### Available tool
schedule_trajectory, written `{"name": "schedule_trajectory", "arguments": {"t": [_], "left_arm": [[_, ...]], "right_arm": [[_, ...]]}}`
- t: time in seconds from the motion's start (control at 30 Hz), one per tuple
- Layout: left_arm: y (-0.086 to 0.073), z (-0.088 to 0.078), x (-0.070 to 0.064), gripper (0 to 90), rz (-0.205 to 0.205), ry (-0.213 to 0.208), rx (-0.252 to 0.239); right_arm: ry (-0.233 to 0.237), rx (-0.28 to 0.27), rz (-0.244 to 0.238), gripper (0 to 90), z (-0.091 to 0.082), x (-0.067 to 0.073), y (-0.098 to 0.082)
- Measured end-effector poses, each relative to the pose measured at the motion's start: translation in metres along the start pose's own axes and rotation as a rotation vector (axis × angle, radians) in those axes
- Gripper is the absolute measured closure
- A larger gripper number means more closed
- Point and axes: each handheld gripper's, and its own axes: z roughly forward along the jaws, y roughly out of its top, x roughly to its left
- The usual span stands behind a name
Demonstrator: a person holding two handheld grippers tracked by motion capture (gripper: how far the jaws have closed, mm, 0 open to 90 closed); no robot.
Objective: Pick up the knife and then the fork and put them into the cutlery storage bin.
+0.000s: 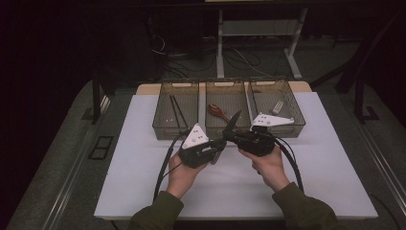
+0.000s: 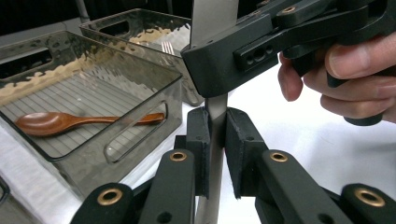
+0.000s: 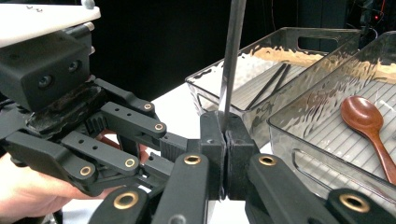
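The white worktop (image 1: 143,191) carries three smoked plastic bins; the middle bin (image 1: 225,125) holds a wooden spoon (image 2: 56,122). Just in front of that bin, above the worktop, both grippers hold one table knife (image 1: 233,120). The left gripper (image 2: 217,140) has its jaws clamped on the handle; the right gripper (image 3: 225,140) has its jaws closed on the blade. Judged stiff, light, slick steel: grip the flats, handle preferred.
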Motion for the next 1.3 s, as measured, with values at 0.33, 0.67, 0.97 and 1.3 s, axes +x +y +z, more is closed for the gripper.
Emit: {"name": "schedule_trajectory", "arguments": {"t": [0.33, 0.67, 0.97, 1.3], "left_arm": [[-0.008, -0.005, 0.01, 72.9, -0.015, -0.009, 0.021], [-0.03, -0.023, 0.021, 55.7, -0.008, -0.019, 0.051], [-0.049, -0.042, 0.024, 39.2, -0.021, -0.032, 0.058], [-0.065, -0.062, 0.025, 27.6, -0.026, -0.019, 0.041]], "right_arm": [[-0.062, 0.04, -0.04, 87.6, -0.01, -0.01, -0.001], [-0.129, 0.039, -0.03, 87.6, -0.04, -0.035, 0.007], [-0.192, 0.016, -0.016, 87.6, -0.074, -0.052, 0.024], [-0.253, 0.025, -0.038, 87.6, -0.1, -0.068, 0.041]]}}
